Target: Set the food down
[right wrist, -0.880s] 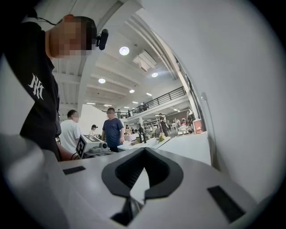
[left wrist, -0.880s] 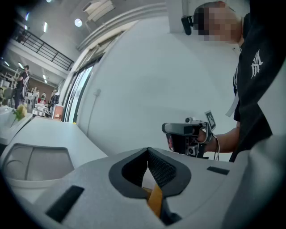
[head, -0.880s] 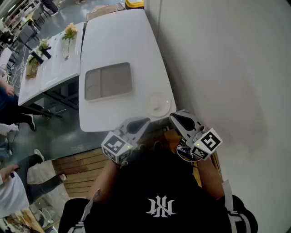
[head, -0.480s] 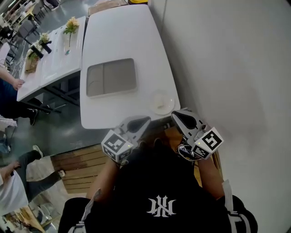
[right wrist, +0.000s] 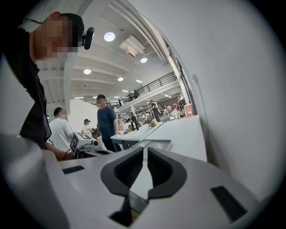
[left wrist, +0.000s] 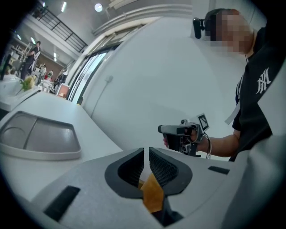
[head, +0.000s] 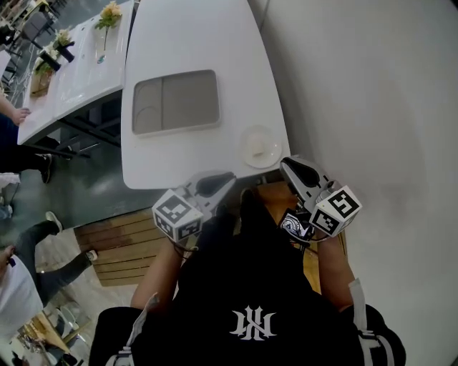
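Observation:
A grey two-part tray [head: 175, 102] lies in the middle of the white table [head: 193, 36]. A small white dish [head: 260, 146] sits near the table's front right corner; I cannot tell what is on it. My left gripper [head: 217, 184] hovers at the table's front edge, shut and empty. My right gripper [head: 293, 169] hangs just off the front right corner beside the dish, also shut and empty. In the left gripper view, the jaws [left wrist: 146, 150] meet with nothing between them, the tray [left wrist: 40, 136] lies to the left, and the right gripper [left wrist: 181, 133] is ahead.
A white wall [head: 372, 107] runs close along the table's right side. A second table with flower vases [head: 107, 14] stands to the left. People stand at the left [head: 18, 150]. A wooden slatted seat [head: 118, 246] is below the table's front edge.
The table, tray and dish have slid down in the head view, nearer to me. Both grippers have stayed shut and now sit closer to the table's front edge.

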